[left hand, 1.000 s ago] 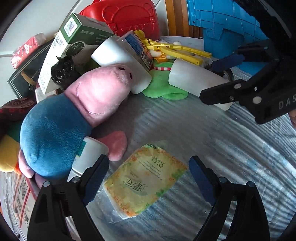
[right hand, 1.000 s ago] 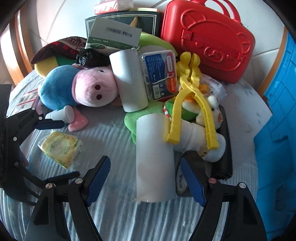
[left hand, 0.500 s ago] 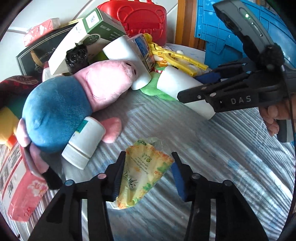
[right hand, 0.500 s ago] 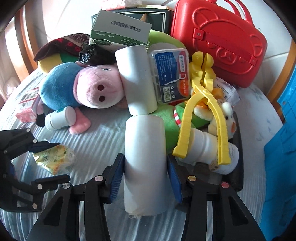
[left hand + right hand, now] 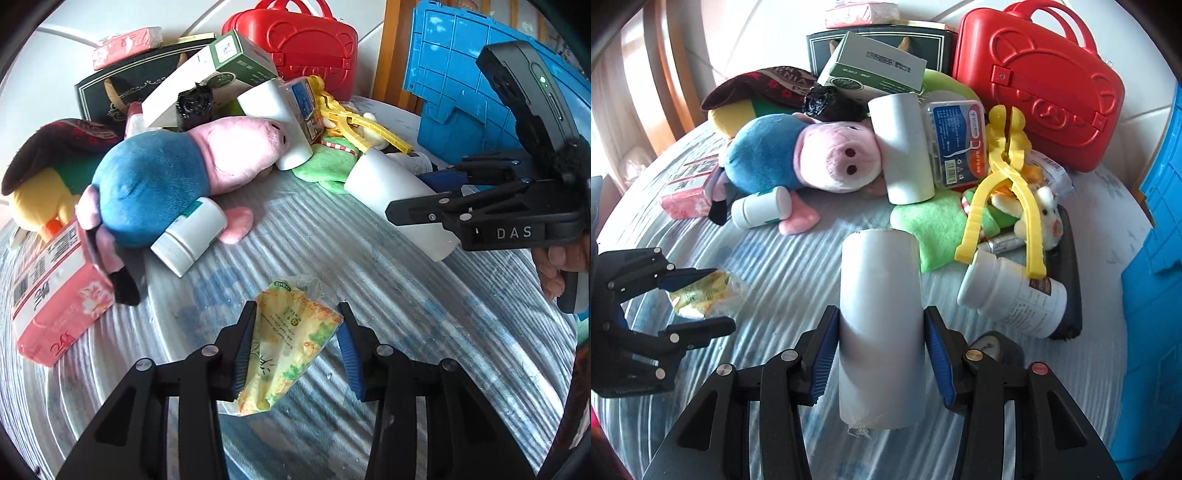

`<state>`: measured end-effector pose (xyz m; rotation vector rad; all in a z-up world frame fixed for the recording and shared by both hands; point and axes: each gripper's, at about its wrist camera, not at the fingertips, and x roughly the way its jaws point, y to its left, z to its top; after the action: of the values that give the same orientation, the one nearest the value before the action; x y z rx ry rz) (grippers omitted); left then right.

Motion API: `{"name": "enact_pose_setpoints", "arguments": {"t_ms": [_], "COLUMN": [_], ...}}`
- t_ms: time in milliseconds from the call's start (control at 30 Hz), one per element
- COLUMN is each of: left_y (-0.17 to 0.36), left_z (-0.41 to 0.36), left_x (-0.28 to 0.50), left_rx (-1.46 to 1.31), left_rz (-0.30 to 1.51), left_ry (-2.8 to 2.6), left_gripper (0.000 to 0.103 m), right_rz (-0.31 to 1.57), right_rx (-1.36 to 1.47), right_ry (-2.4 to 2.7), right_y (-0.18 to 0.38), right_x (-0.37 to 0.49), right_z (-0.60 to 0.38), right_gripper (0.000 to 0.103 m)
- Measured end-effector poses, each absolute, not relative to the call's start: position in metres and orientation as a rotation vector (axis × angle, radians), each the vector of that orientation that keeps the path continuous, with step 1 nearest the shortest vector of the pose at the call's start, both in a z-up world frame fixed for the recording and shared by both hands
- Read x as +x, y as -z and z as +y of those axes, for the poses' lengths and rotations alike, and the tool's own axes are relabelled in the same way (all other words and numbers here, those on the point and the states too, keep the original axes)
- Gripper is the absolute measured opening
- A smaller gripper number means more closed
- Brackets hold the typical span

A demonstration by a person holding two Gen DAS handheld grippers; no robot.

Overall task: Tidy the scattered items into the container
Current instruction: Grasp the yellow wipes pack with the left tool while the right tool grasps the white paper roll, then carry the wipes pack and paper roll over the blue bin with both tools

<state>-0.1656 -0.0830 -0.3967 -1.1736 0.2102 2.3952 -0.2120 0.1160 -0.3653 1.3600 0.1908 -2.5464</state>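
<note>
From my seat the blue ribbed plastic container point(image 5: 454, 85) is cut off at the right edge in both wrist views, so I cannot see its opening or inside. The print on the crumpled yellow-green plastic packet point(image 5: 284, 350) is too small to read. My left gripper point(image 5: 295, 354) has just been closing, and its blue pads now pinch that packet, which buckles into a wedge between them; its lower end looks to sit at the striped pale-blue cloth point(image 5: 406, 302), though I cannot tell if it is lifted. My right gripper point(image 5: 879, 354) has just closed on the plain white paper roll point(image 5: 881, 325), pads pressed to both sides, the roll lying lengthwise along the fingers over the cloth; its near end is frayed. From the left view a hand point(image 5: 557, 266) shows on the right gripper's handle, partly out of frame. Behind both lies the pile: a pink-and-blue plush pig point(image 5: 798, 158) with a small white capped bottle point(image 5: 761, 208) against its foot, a second white paper roll point(image 5: 905, 147) leaning on its snout, a clear box of floss picks with a blue label point(image 5: 955, 144), yellow plastic tongs point(image 5: 1001, 195) draped over a green plush toy point(image 5: 934, 229) and a large white pill bottle point(image 5: 1012, 299). A red hard-shell case point(image 5: 1034, 85) stands at the back beside a green-and-white carton point(image 5: 875, 70). A pink tissue pack point(image 5: 55, 295) lies at the left, near the pig's tail. The large pill bottle lies just to the right of the held roll, between it and the container.
</note>
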Motion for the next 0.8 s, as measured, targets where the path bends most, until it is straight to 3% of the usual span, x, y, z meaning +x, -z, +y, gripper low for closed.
{"name": "enact_pose_setpoints", "arguments": {"t_ms": [400, 800], "left_y": [0.355, 0.241], "left_z": [-0.094, -0.126], "left_x": [-0.147, -0.13], "left_rx": [-1.212, -1.218], "left_rz": [0.244, 0.175], "left_ry": [-2.454, -2.608], "left_gripper": [0.041, 0.041], "right_rz": [0.226, 0.132], "right_rx": [1.343, 1.287], "right_ry": [2.558, 2.614], "right_y": [0.317, 0.21], "right_x": [-0.186, -0.13], "right_z": [0.1, 0.096], "right_gripper": [0.045, 0.045]}}
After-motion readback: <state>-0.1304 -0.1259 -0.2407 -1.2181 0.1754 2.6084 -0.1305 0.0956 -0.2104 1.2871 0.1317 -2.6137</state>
